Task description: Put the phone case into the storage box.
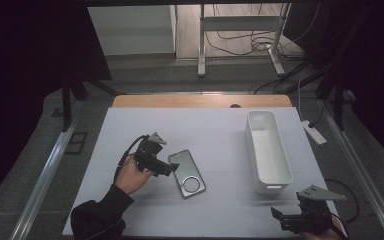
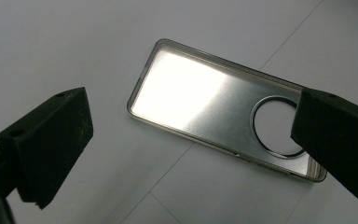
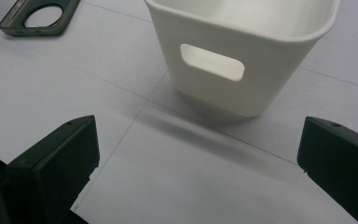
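— Where's the metal plate [image 2: 214, 105]?

— Flat on the white table [image 1: 215, 135], left of centre. It's a thin, shiny rounded rectangle with a raised rim and a round hole near one end.

— And your left gripper [image 1: 169, 169]?

— You hold it just over the plate's near-left edge, jaws spread wide, grasping nothing.

— The right gripper [image 1: 286, 219]?

— Low at the table's near right corner, also spread open and empty. The smooth white plastic bin [image 1: 267, 150], long with a cut-out handle, stands just beyond it.
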### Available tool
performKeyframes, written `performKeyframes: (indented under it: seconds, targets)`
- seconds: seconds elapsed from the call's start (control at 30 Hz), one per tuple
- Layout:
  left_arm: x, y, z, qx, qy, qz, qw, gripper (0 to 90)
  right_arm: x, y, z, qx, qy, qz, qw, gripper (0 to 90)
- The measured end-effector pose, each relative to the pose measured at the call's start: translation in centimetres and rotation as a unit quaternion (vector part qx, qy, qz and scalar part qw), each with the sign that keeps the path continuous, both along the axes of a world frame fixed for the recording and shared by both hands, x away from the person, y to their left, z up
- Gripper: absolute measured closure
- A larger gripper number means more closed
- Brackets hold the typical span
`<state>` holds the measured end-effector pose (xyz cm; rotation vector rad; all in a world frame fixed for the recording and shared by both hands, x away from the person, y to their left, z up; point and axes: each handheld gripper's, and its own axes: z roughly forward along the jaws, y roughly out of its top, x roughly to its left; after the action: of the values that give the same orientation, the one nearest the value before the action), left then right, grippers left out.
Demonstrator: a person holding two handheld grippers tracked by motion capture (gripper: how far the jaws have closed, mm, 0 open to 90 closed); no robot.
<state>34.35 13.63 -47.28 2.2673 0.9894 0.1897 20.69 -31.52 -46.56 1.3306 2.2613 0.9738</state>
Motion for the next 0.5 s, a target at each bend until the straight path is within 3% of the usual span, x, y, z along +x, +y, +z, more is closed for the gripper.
performKeyframes:
  seconds: [0.5]
  targets:
    - [1.6, -2.1, -0.1, 0.012, 0.008, -0.020, 0.9997, 0.0, 0.0, 0.0, 0.0, -0.001, 0.000, 0.001, 1.0000, 0.0]
